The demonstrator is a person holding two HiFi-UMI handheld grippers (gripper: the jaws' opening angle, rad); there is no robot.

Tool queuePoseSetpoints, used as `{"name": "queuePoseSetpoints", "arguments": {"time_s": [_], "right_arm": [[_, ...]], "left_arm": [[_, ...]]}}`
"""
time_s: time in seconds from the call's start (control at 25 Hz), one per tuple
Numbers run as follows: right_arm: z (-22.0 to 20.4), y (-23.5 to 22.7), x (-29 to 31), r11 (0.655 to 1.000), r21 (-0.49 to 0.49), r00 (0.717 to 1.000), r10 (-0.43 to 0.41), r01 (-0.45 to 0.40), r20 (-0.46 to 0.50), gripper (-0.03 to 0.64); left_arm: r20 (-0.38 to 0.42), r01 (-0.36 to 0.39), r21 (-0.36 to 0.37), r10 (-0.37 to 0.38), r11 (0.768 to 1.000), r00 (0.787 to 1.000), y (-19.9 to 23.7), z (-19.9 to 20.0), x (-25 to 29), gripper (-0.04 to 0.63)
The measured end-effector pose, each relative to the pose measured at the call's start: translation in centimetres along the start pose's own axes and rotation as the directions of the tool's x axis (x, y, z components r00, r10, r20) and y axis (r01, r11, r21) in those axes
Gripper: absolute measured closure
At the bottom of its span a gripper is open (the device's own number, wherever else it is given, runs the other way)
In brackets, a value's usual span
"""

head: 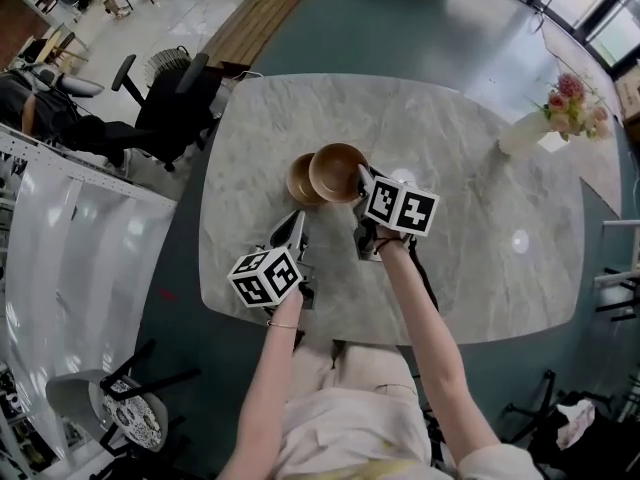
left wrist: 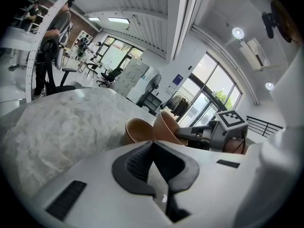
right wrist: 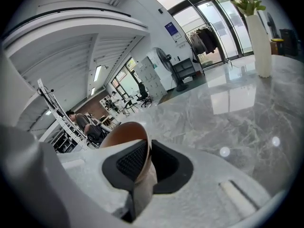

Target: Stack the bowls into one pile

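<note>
Bowls are seen near the middle of the table (head: 480, 218). A resting bowl (head: 300, 181) (left wrist: 137, 130) is set on the marble top. Just right of the resting bowl a tilted bowl (head: 337, 170) (left wrist: 167, 126) (right wrist: 124, 136) is held, its wall clamped between the jaws of the right gripper (head: 362, 180) (right wrist: 142, 148). Nearer the person than the resting bowl, the left gripper (head: 295, 220) (left wrist: 152, 144) is held with its jaws closed together and nothing between them.
</note>
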State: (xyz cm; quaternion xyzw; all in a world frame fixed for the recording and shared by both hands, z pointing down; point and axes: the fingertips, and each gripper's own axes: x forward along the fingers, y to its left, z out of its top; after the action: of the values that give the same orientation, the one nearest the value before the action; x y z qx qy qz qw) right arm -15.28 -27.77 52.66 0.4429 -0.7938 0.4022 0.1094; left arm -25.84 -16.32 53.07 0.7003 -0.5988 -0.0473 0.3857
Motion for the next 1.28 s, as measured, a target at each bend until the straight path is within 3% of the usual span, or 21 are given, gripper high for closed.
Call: {"name": "queuePoseSetpoints", "arguments": {"time_s": [0.24,0.52,1.08,1.28], "right_arm": [[-0.7,1.8,1.7,0.999,-0.026,0.999,0.024,-0.025,-0.025,0.584],[-1.6,3.7,3.4,0.99,-0.136,0.997,0.038,-0.046,-0.062,0.584],[-2.8,4.0,4.9,0.962,-0.271,0.994,-0.049,0.022,-0.094,0.583],[-2.8,4.3,4.9,0.952,-0.305,0.994,-0.039,0.007,-0.101,0.583]], "left_arm": [[0.004,-0.018,-0.015,0.018,1.0,1.0,1.6,0.6,-0.3,0.595],[0.0,-0.028,-0.029,0.028,0.999,1.0,3.2,1.1,-0.5,0.595],[-0.021,-0.021,-0.044,0.021,0.999,1.0,4.8,0.9,-0.3,0.595],[-0.027,-0.013,-0.043,0.012,0.999,1.0,5.0,1.1,-0.3,0.595]]}}
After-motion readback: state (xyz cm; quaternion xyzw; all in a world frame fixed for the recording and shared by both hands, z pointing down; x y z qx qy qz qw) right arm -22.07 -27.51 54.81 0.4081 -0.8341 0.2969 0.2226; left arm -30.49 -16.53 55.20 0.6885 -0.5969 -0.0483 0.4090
